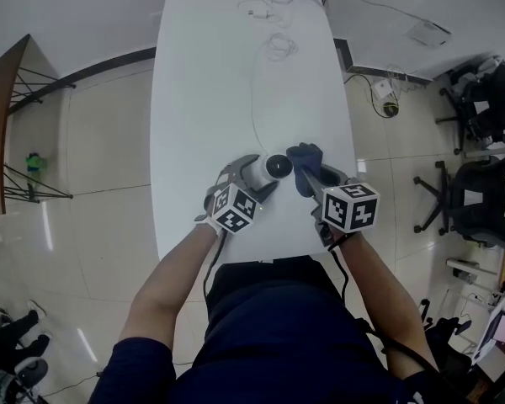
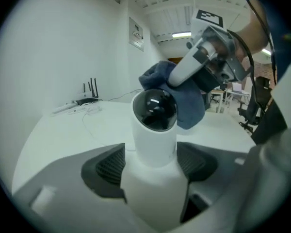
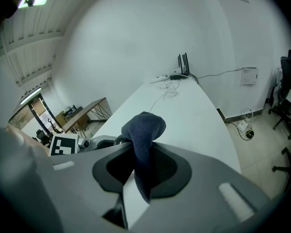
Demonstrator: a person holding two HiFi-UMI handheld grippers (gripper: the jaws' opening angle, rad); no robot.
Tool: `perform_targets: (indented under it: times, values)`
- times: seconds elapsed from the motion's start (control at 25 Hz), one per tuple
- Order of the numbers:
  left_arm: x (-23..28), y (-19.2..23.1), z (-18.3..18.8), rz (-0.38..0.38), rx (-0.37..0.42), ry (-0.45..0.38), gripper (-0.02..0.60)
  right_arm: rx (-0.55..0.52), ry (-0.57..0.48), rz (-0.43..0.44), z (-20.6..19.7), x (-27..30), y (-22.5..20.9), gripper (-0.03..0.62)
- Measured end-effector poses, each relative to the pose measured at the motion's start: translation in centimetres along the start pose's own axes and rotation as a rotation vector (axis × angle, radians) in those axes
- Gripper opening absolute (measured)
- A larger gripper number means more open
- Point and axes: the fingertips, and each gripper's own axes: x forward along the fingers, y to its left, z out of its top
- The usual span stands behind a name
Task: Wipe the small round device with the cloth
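mid-wipe: your left gripper [image 1: 254, 178] clamps the white black-domed round device [image 2: 154, 140], your right gripper [image 1: 310, 183] pinches the dark blue cloth [image 2: 188, 106]; sweep the dome [image 2: 155, 108].

device [image 1: 278, 167] in left gripper [image 1: 264, 175] | cloth [image 1: 305, 162] just right, seemingly touching it | both above table [image 1: 236, 74]

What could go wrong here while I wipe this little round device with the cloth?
1. The left gripper grips the small round device by its white body; a sideways push from wiping could twist it loose.
2. The right gripper pinches just a fold of the cloth, which might pull out.
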Motion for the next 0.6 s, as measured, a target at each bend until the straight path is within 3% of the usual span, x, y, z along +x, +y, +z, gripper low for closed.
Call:
perform_targets:
  times: [0.24,0.48,0.6]
  values:
    - [-3.5,-0.4,1.2,0.017,-0.13,-0.06,0.291,0.051,0.055,0.026,-4.0,0.3,0.3,0.077]
    - [-7.0,-1.1,3.0,0.066,-0.38,-0.14,0.201,0.178,0.125,0.126,-7.8,1.3,2.4,0.077]
    - [-9.7,-1.2,3.6,0.084,-0.515,-0.187,0.165,0.295,0.16,0.224,-9.1,1.8,5.0,0.077]
